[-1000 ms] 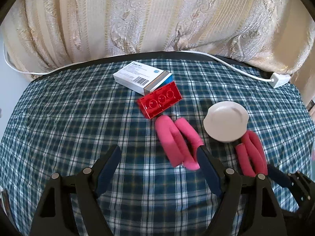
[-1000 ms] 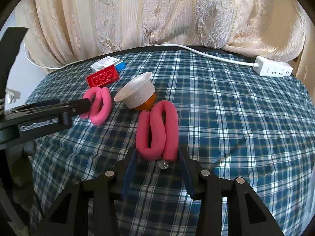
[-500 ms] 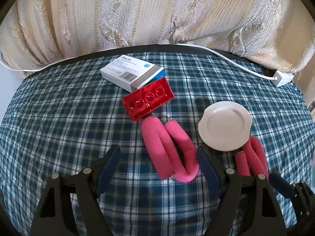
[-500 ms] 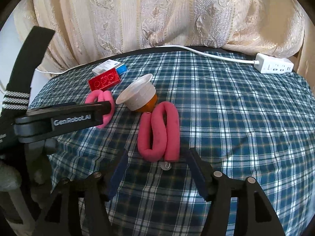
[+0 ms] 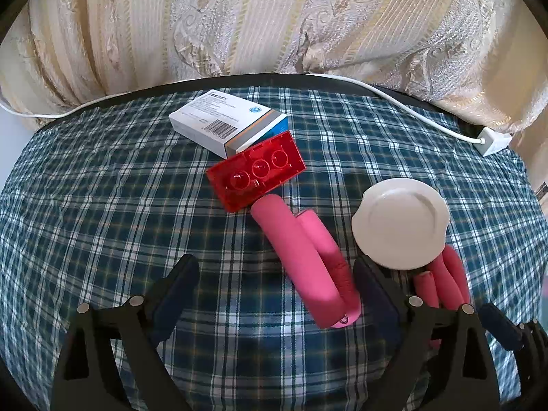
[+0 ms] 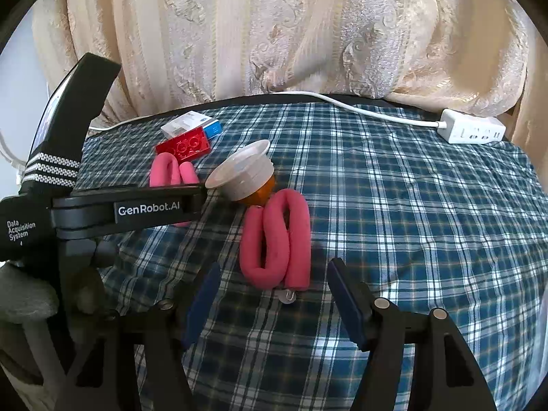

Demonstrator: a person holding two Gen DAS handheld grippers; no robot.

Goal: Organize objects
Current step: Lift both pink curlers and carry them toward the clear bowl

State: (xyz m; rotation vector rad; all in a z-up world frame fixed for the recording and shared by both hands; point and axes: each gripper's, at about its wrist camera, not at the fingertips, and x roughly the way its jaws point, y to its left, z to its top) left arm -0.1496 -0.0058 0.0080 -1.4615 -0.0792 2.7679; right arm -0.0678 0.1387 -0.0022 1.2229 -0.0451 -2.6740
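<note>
Both grippers hover low over the plaid-covered counter [image 5: 85, 205], each lined up on a folded pink roller. The left gripper [image 5: 274, 287] has its fingers wide apart, its roller [image 5: 304, 260] lying off-centre, close to the right finger; the right gripper [image 6: 270, 294] is likewise spread, its roller [image 6: 275, 239] just ahead of the tips. A sound grasp would centre each roller between the fingers first — then close across the doubled limbs, clear of the capped jar [image 6: 245, 178], red brick [image 5: 255, 171] and box [image 5: 227, 121] nearby.
</note>
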